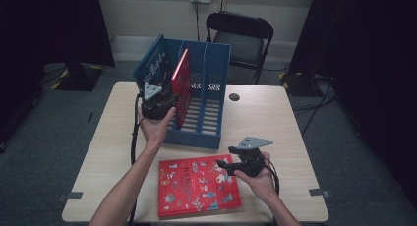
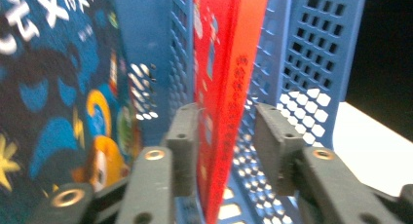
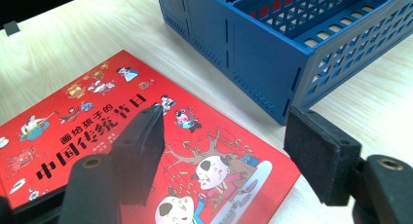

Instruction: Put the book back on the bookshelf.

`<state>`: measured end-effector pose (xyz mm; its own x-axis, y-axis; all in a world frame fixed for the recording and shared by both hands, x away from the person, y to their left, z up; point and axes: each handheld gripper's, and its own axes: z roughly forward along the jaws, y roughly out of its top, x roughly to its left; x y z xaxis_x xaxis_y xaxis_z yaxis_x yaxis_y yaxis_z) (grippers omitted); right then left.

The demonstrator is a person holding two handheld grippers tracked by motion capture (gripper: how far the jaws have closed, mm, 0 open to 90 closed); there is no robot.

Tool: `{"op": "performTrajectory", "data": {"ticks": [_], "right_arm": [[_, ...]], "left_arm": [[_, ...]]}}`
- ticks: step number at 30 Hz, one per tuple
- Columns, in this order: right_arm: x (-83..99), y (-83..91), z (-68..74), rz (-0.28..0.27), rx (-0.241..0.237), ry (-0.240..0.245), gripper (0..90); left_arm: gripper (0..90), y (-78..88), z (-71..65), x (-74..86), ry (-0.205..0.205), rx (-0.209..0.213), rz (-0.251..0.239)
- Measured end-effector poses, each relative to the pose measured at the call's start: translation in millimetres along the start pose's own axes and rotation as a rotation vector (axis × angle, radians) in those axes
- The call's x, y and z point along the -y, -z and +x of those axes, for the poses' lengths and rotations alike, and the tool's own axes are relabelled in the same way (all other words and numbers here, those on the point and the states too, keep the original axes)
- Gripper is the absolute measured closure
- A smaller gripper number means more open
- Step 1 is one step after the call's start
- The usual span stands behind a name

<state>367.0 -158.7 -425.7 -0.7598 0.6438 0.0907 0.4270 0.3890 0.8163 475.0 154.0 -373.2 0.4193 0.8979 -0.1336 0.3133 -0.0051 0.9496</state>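
Observation:
A blue file rack (image 1: 212,73) (image 2: 316,53) (image 3: 263,53) stands at the back middle of the table. A blue picture book (image 1: 153,64) (image 2: 53,102) leans in its leftmost slot. A red book (image 1: 181,81) (image 2: 229,63) stands upright in the slot beside it. My left gripper (image 1: 169,99) (image 2: 224,121) straddles this book's near edge; the left pad lies against the cover, and a gap shows at the right pad. A second red picture book (image 1: 196,184) (image 3: 87,131) lies flat near the front edge. My right gripper (image 1: 223,163) (image 3: 226,131) hovers open over its far right corner.
The light wooden table (image 1: 275,118) has a small round hole (image 1: 234,97) right of the rack. A black folding chair (image 1: 241,37) stands behind the table. The rack's two right slots hold nothing. Bare tabletop lies to the right and front left.

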Motion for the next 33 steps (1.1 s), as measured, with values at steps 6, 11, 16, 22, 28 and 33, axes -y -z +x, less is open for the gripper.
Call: {"op": "performTrajectory", "data": {"ticks": [6, 11, 16, 22, 28, 33], "right_arm": [[-0.1, -2.4, 2.5, 0.006, -0.003, 0.003, 31.2], [-0.7, -3.1, 3.3, 0.008, -0.003, 0.007, 31.2], [-0.6, -3.1, 3.1, 0.008, -0.003, 0.006, 31.2], [0.0, -3.2, 2.8, 0.009, -0.004, 0.005, 31.2], [0.2, -2.9, 2.5, 0.008, -0.002, 0.003, 31.2], [0.3, -3.3, 2.2, 0.011, -0.005, 0.003, 31.1]], "left_arm": [[79.7, -3.0, 0.2, 7.1, -0.044, 0.006, 0.038], [79.5, -7.5, -0.4, 8.3, -0.055, -0.015, 0.043], [79.9, -10.5, -2.3, 5.4, -0.077, -0.036, 0.049], [80.0, -12.9, -3.4, 4.1, -0.065, -0.037, 0.034], [77.5, -10.5, -1.4, 8.2, -0.059, -0.031, 0.050], [74.3, -6.6, -0.9, 9.0, -0.052, 0.000, 0.058]]}}
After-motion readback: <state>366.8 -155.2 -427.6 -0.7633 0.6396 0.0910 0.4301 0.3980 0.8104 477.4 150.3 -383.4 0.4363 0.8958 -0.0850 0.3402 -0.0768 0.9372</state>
